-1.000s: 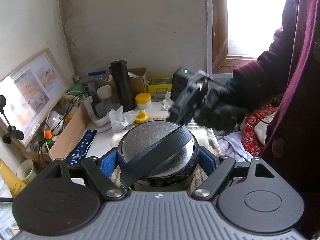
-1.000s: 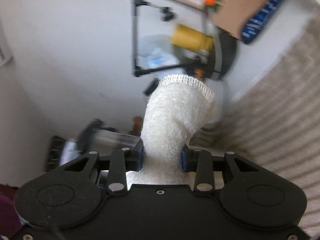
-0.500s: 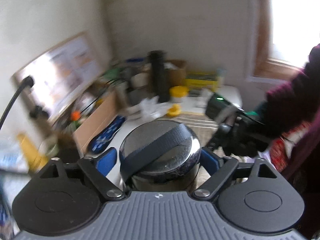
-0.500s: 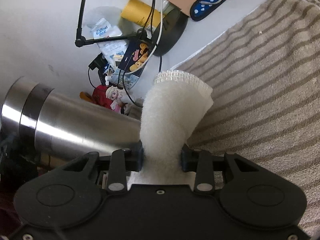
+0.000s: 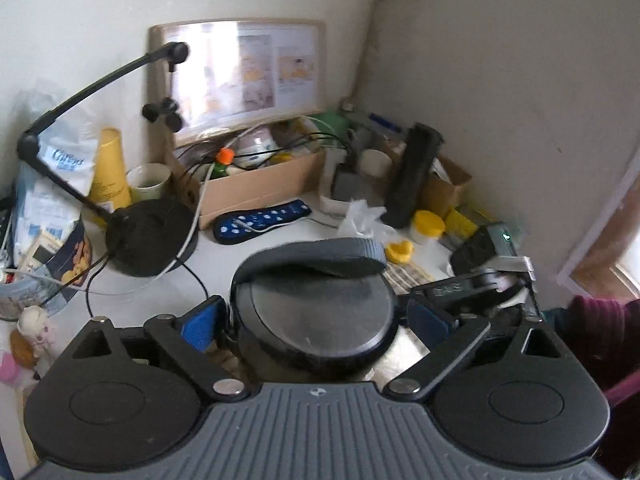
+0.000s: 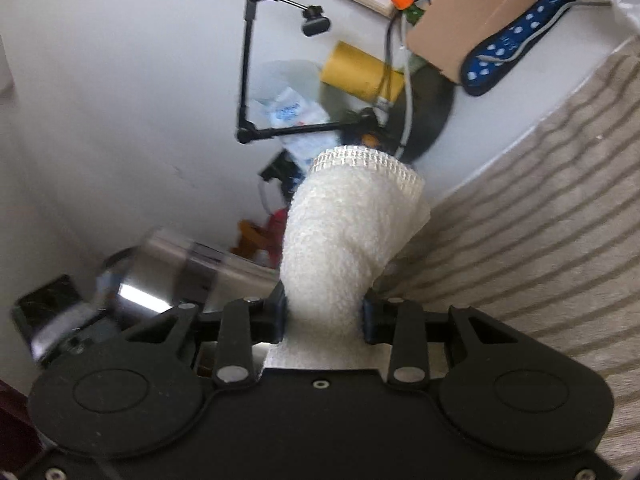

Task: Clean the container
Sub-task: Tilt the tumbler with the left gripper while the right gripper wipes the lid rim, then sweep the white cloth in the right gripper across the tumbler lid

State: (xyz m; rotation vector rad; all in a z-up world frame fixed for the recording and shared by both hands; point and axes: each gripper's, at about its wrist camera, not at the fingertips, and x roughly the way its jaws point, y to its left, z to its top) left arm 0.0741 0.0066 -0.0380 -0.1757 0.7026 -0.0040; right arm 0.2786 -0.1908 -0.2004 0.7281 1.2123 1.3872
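My left gripper [image 5: 314,320] is shut on a steel container [image 5: 312,316] with a black lid and a grey strap handle, held lid-forward above the table. The container also shows in the right wrist view [image 6: 188,272], blurred, to the left of my right gripper. My right gripper [image 6: 324,312] is shut on a folded white cloth [image 6: 352,232] that sticks out forward past the fingers. The right gripper also shows in the left wrist view [image 5: 480,288], close beside the container's right side.
A striped beige towel [image 6: 540,200] covers the table. A black lamp base [image 5: 148,236], cardboard box [image 5: 260,188], blue spotted case [image 5: 260,222], black flask [image 5: 416,176], yellow duck [image 5: 398,250] and yellow-lidded jar [image 5: 428,226] stand behind.
My left gripper has swung left with the container, tilting its lid. My right gripper with the cloth has drawn in beside the container's right side.
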